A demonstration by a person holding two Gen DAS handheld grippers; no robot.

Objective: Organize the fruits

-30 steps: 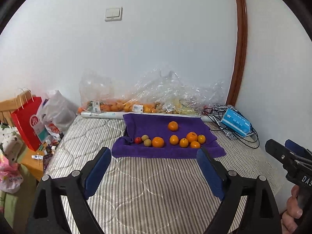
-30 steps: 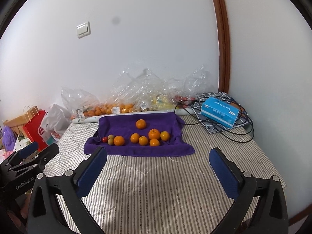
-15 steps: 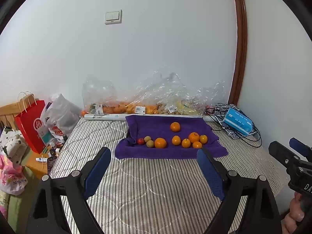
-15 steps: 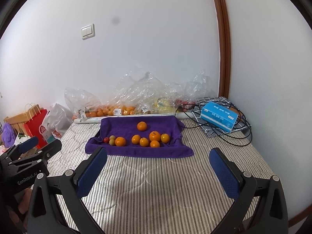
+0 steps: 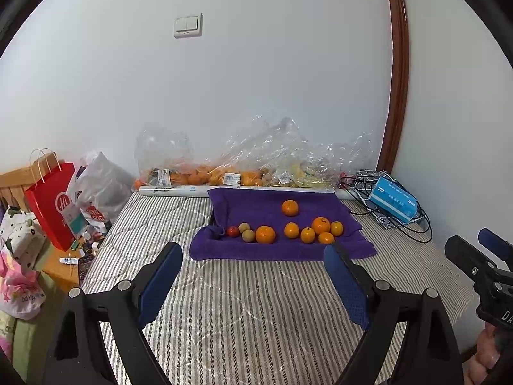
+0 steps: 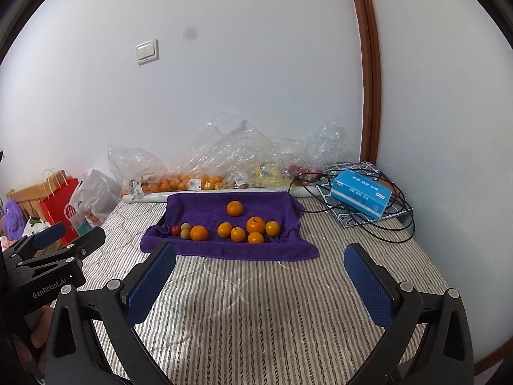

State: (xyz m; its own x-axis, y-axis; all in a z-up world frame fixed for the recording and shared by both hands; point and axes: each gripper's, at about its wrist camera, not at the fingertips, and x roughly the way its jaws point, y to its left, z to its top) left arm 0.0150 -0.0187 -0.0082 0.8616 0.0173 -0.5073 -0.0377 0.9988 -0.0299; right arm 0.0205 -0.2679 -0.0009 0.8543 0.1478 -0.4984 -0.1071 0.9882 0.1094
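A purple towel [image 5: 250, 203] [image 6: 205, 207] lies on the striped mattress near the wall. On it sit several oranges [image 5: 265, 234] [image 6: 255, 224], two small green-brown fruits [image 5: 248, 235] [image 6: 185, 233] and a small red fruit [image 5: 233, 231] [image 6: 175, 230]. One orange [image 5: 290, 207] [image 6: 234, 208] lies apart, farther back. My left gripper [image 5: 253, 261] hovers over the mattress short of the towel, open and empty. My right gripper [image 6: 259, 264] is likewise open and empty, short of the towel's front edge. Each gripper shows at the edge of the other's view.
Clear plastic bags of fruit [image 5: 224, 173] [image 6: 198, 176] line the wall behind the towel. A blue box [image 5: 392, 199] [image 6: 360, 192] sits on tangled black cables at back right. A red paper bag [image 5: 53, 199] and clutter stand off the mattress's left edge. A person's hand [image 5: 484, 357] grips the right gripper.
Both views have tilted up slightly, so the towel and fruit sit a little lower in the frames. Both grippers stay open and nothing on the towel has moved.
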